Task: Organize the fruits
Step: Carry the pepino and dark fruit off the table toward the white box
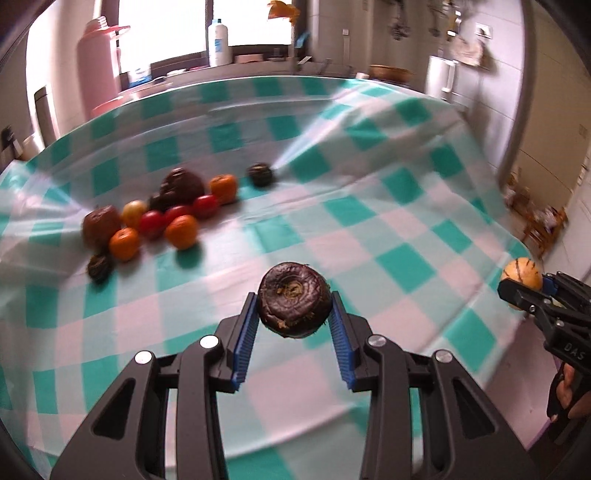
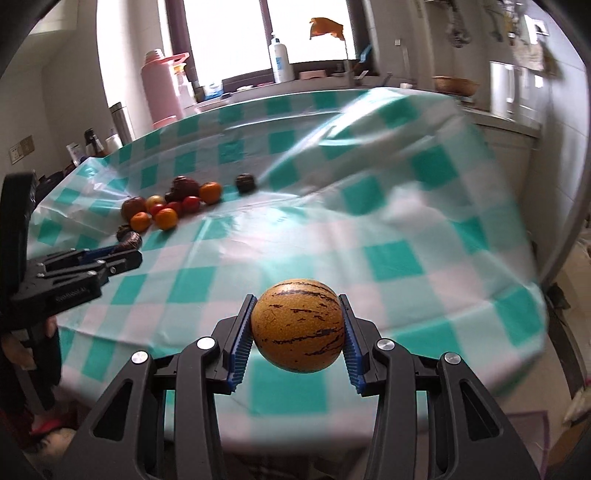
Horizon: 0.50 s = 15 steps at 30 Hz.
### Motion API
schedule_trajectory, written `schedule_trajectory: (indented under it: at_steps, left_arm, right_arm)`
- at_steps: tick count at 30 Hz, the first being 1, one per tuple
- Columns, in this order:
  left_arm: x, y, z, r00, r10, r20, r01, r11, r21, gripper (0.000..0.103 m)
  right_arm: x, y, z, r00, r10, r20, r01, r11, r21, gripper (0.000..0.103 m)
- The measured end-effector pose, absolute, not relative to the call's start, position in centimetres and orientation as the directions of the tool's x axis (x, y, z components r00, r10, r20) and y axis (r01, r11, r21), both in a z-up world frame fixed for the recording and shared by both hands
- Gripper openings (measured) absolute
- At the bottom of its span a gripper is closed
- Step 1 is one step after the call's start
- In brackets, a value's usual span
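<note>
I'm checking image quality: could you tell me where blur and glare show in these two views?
Left wrist view: the held dark fruit is sharp, the fruit pile smeared, the window blown out. Right wrist view: the striped fruit is crisp, the tablecloth streaked.

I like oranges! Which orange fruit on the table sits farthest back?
The orange fruit beside the big dark fruit; the other two oranges sit at the pile's front.

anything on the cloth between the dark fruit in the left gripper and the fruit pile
Nothing: in the left wrist view, only bare checked tablecloth lies between the held dark fruit and the fruit pile.
</note>
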State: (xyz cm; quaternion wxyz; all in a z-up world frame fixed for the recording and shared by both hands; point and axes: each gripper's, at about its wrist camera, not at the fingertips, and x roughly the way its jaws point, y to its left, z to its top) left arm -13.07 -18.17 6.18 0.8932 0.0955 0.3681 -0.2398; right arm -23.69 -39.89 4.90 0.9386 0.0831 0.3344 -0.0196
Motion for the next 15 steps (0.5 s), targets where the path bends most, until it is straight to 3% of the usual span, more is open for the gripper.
schedule_trajectory:
  at_steps: [15]
  left_arm:
    - [-20.9, -30.4, 5.4, 0.474, -0.469, -0.745, 0.749, 0.66, 0.06, 0.038]
  right_arm:
    - [-33.2, -50.2, -0.3, 0.691, -0.127, -0.712, 0.358, 0.916, 0.184, 0.042]
